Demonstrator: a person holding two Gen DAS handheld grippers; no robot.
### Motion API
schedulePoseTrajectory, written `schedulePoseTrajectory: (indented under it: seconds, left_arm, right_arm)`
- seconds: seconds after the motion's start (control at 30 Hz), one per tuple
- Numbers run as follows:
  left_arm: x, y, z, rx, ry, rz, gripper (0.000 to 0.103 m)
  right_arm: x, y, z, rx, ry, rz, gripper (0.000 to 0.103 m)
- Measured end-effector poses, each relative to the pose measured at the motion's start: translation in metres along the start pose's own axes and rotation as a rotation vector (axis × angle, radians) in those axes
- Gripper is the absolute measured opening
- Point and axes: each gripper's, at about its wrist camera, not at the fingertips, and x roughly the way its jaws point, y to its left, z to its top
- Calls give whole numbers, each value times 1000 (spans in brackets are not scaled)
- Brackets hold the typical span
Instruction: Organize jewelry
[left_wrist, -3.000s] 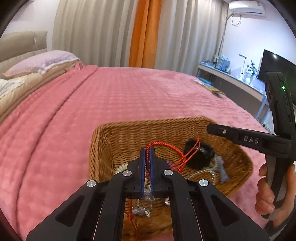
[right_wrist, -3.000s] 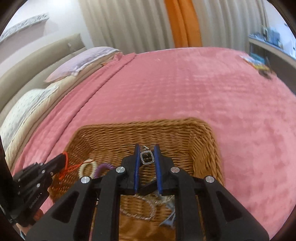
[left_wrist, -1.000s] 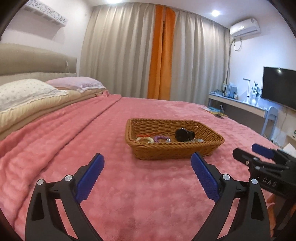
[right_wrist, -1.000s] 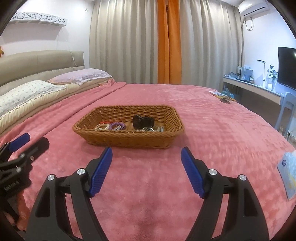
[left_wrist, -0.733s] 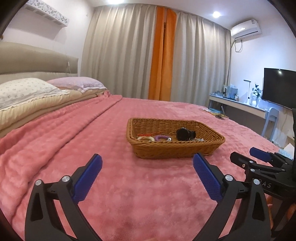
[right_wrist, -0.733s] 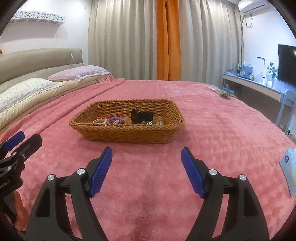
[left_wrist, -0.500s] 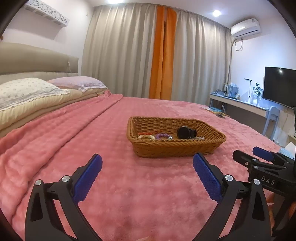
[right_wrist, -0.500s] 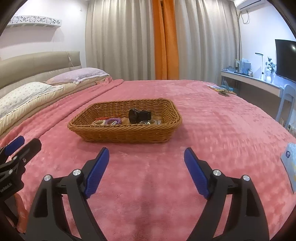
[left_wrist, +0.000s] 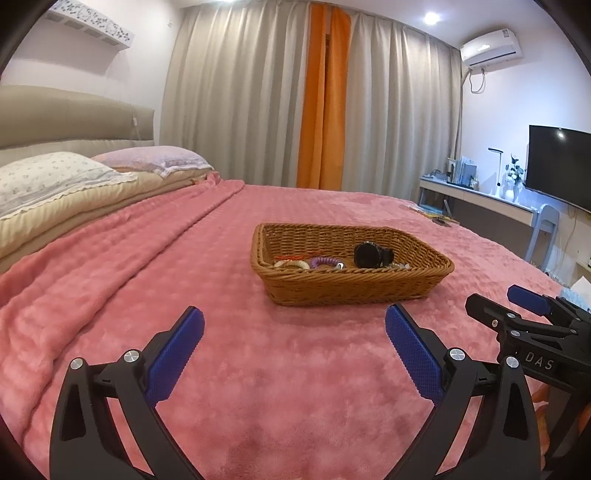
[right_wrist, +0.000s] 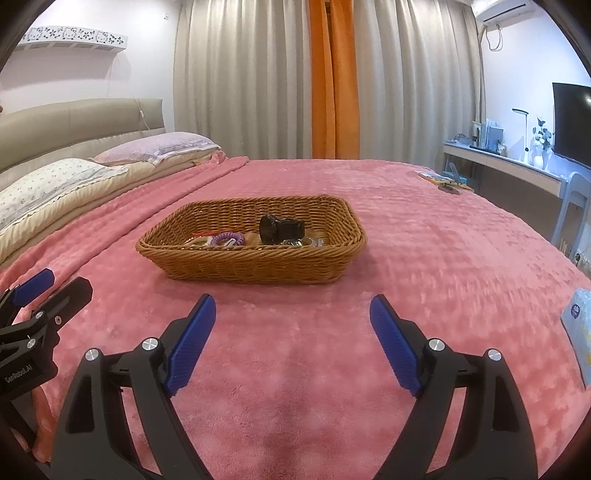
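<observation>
A brown wicker basket (left_wrist: 354, 291) (right_wrist: 255, 264) rests on the pink bedspread, some way ahead of both grippers. Inside lie a black watch (left_wrist: 371, 254) (right_wrist: 280, 229), a purple coil bracelet (left_wrist: 325, 263) (right_wrist: 229, 237), a pale bangle, a red cord and some silvery pieces. My left gripper (left_wrist: 293, 314) hovers open over the bedspread with nothing between its blue pads. My right gripper (right_wrist: 292, 302) is level with it, jaws still opening and empty. Each shows in the other's view, the right gripper (left_wrist: 496, 299) at the right edge, the left gripper (right_wrist: 64, 282) at the left.
Pillows (left_wrist: 55, 177) and a beige headboard line the left side. A desk (right_wrist: 509, 162), a TV (left_wrist: 557, 166) and a pale chair (right_wrist: 576, 199) stand to the right. Small items (right_wrist: 443, 182) lie on the bed's far right; a blue-and-white packet (right_wrist: 578, 332) lies near right.
Three seconds ago both grippers were shut on jewellery over the basket. They have since let go, opened and pulled back. In the last second the right jaws have widened a little.
</observation>
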Motion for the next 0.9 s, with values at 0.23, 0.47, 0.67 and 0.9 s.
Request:
schedulePoseTrajectory:
  seconds: [0.23,0.47,0.67,0.9]
  left_arm:
    - [1,0,0,1,2,0,95]
    - [1,0,-1,1,4,0,95]
    - [2,-1,-4,4,8,-2,95]
    - [3,-1,-6,4,13,-4,95]
  right_arm:
    - [1,-1,-1,12,4,2,84]
    - [1,-1,0,12,5,2,85]
    - [3,-2,-1,13,7,2,85]
    - [3,-2,-1,13,7,2,85]
